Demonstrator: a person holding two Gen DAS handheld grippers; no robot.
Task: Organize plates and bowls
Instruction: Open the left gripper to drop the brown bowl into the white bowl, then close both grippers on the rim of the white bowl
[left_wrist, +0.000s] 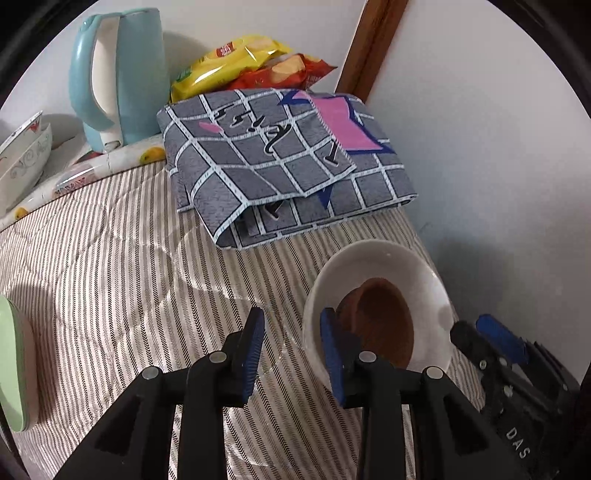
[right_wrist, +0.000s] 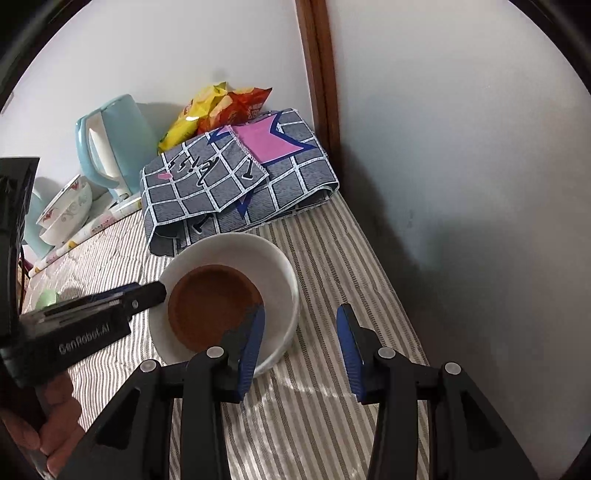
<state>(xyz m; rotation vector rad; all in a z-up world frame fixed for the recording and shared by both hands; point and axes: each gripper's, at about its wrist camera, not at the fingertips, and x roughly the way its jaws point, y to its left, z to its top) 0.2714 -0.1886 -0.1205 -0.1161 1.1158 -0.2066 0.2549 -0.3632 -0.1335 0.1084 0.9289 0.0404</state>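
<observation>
Reading "GenRobot.AI" on left hand-held gripper (right_wrist: 92, 325), apparently open.

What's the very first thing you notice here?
The white bowl with a brown dish nested inside, sitting on the striped cloth just ahead of both open grippers. Behind it lies a folded grey checked cloth with a pink patch. Farther back, by the wall, stands a pale blue kettle beside bright snack bags.
</observation>
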